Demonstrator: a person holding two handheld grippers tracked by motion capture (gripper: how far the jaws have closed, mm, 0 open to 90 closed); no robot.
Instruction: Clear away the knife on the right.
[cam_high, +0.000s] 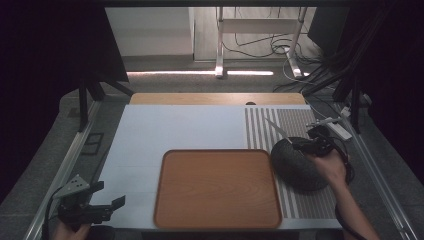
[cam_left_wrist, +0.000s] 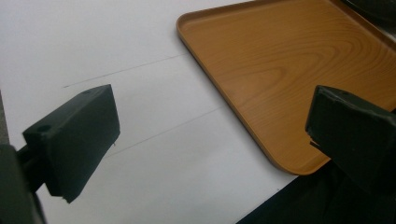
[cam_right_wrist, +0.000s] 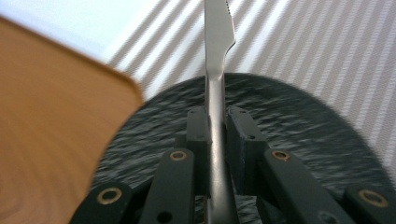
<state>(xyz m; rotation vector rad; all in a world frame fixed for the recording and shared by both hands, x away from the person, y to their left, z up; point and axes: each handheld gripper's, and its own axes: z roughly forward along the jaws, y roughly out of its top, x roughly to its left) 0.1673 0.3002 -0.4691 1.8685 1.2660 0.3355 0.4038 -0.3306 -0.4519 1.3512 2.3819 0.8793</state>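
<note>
Both jaws of the right gripper (cam_right_wrist: 215, 126) clamp the knife (cam_right_wrist: 217, 56) handle above the dark plate (cam_high: 297, 165); keep it level, while the left gripper (cam_high: 107, 205) waits open and empty beside the tray (cam_high: 217, 220).

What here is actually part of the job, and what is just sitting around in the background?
In use, as far as I can judge:
- right gripper, shut on a knife
- dark round plate under it
- wooden tray
- striped mat
- left gripper, open near the tray

Just lying about:
- cables on the floor
- metal stand behind the table
</note>
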